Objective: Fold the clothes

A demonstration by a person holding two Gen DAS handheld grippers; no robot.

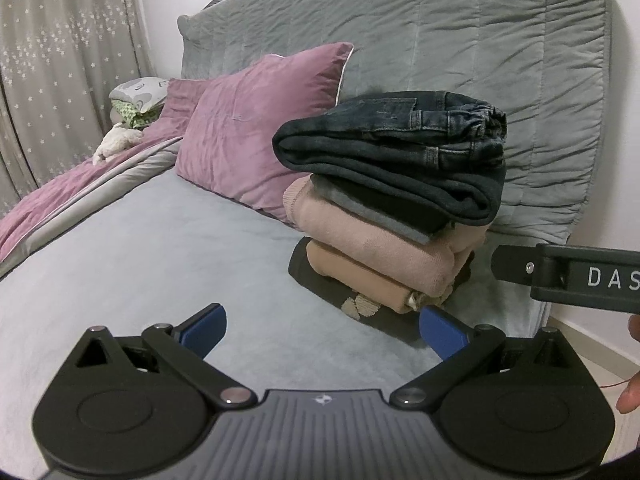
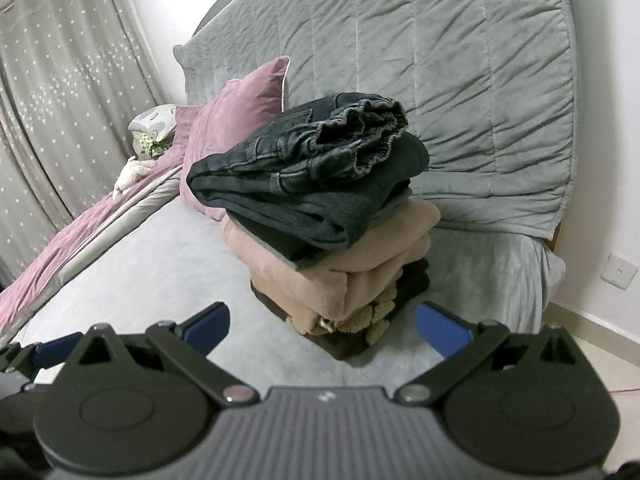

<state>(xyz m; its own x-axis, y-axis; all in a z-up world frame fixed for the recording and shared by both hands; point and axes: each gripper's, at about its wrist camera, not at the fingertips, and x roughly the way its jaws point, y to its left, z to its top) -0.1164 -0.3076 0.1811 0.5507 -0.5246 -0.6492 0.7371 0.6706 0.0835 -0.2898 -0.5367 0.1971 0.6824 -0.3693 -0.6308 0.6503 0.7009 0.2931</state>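
Note:
A stack of folded clothes stands on the grey bed near the headboard. Dark folded jeans (image 1: 394,144) (image 2: 308,176) lie on top, over a black garment, pink fleece pieces (image 1: 372,248) (image 2: 340,276) and a dark patterned piece (image 1: 360,304) at the bottom. My left gripper (image 1: 322,330) is open, a short way in front of the stack, with nothing between its blue pads. My right gripper (image 2: 322,328) is also open and empty, just short of the stack's near corner. The right gripper's black body (image 1: 576,276) shows at the right edge of the left wrist view.
A purple pillow (image 1: 260,128) (image 2: 236,120) leans on the quilted grey headboard cover (image 1: 440,40) left of the stack. A purple blanket (image 1: 80,192) and small toys (image 1: 132,116) lie at the far left by the star-print curtain (image 1: 60,60). Grey sheet (image 1: 160,260) spreads in front. A hand's fingers (image 1: 632,396) show at right.

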